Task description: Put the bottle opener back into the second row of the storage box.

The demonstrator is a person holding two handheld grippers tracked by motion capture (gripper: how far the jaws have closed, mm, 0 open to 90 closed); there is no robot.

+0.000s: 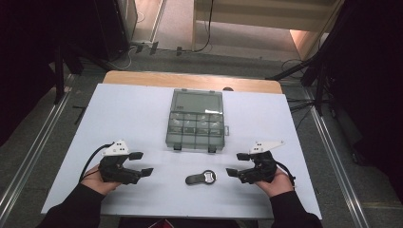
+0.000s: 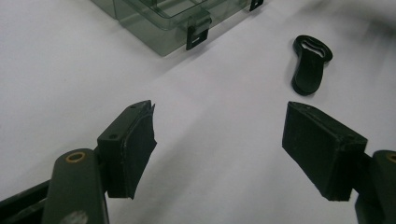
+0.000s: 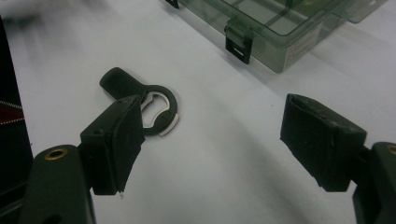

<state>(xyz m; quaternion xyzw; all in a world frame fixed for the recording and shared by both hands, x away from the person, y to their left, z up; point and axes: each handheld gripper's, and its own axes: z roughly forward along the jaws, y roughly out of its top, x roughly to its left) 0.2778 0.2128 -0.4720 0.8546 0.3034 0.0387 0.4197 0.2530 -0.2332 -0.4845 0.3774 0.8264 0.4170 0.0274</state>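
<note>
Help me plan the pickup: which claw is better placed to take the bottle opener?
Probably the right claw: it is open, and the bottle opener lies just off its tips, its ring end nearest. The left claw, also open, sits farther away.

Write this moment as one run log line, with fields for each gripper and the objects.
left gripper: open, empty | right gripper: open, empty | bottle opener: flat on table, between grippers | compartment box: beyond opener, untouched

Table (image 1: 119, 114), white-covered, wood edge at far side. Clear compartment box (image 1: 195, 119) lies beyond and between both grippers. Black bottle opener (image 1: 200, 178) lies between them, nearer the right gripper (image 1: 237, 164) than the left gripper (image 1: 141, 163).
</note>
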